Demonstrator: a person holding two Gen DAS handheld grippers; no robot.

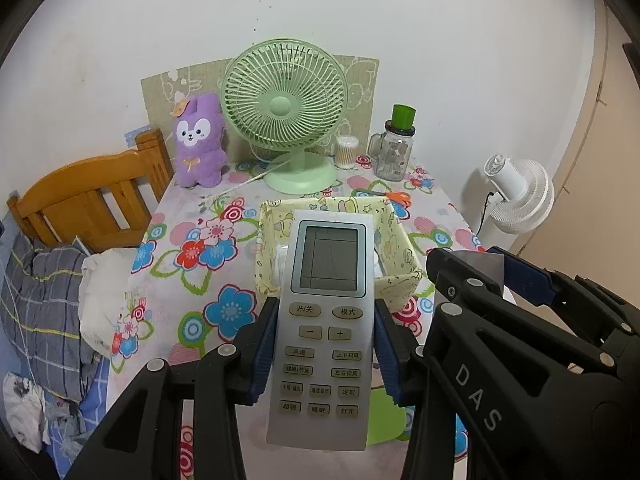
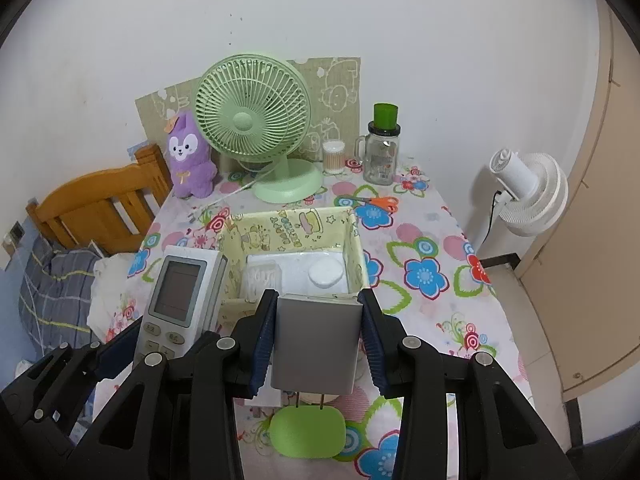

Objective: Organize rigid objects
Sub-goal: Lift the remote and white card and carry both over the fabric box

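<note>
Left wrist: left gripper (image 1: 326, 354) clamps remote (image 1: 326, 320); right gripper (image 2: 316, 344) clamps grey box (image 2: 316, 344).

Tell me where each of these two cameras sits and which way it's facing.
Left wrist: on the left claw, looking down at the floral table; claw grips a grey remote control; right claw alongside.
Right wrist: on the right claw, same direction, gripping a grey rectangular block.
Shared: green desk fan, yellow fabric basket.
</note>
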